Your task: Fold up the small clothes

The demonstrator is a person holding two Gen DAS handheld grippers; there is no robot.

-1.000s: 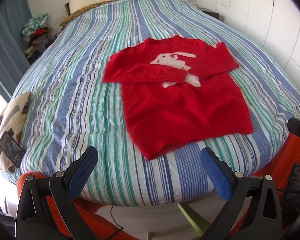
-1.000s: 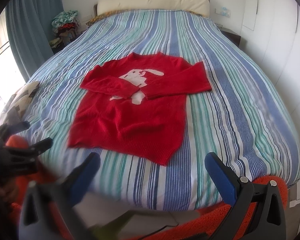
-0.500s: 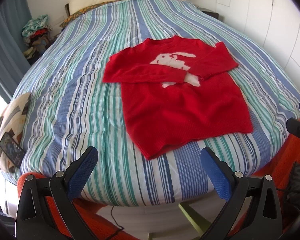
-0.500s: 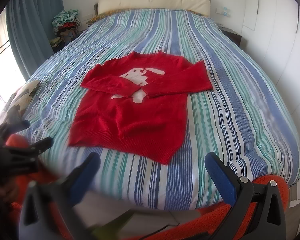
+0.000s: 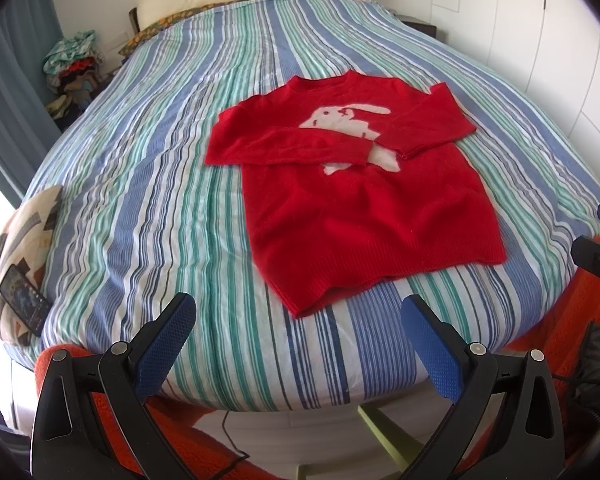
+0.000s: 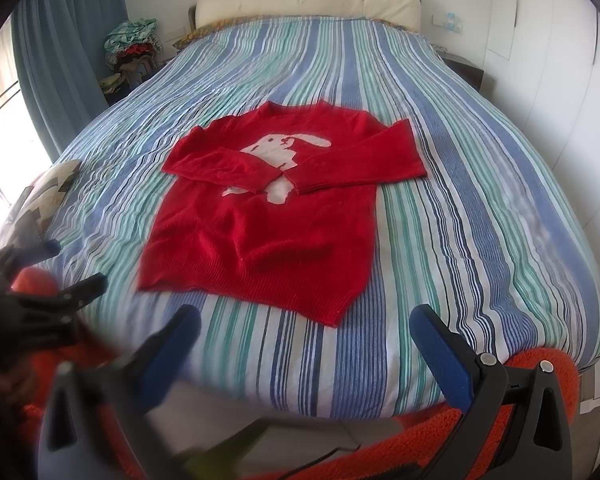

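Note:
A red sweater (image 5: 360,208) with a white rabbit on the chest lies flat on the striped bed (image 5: 160,184), both sleeves folded across the front. It also shows in the right wrist view (image 6: 268,232). My left gripper (image 5: 298,320) is open and empty, held off the foot of the bed, short of the sweater's hem. My right gripper (image 6: 306,332) is open and empty, also short of the hem. The left gripper shows blurred at the left edge of the right wrist view (image 6: 48,276).
A patterned cushion (image 5: 20,248) with a phone (image 5: 24,304) on it lies at the bed's left edge. A pile of clothes (image 5: 74,68) stands by the curtain. White wardrobe doors (image 5: 560,40) line the right. An orange rug (image 6: 480,440) lies below the bed's foot.
The right gripper has drifted slightly, so the sweater sits a touch lower in its view. The left gripper's view is unchanged.

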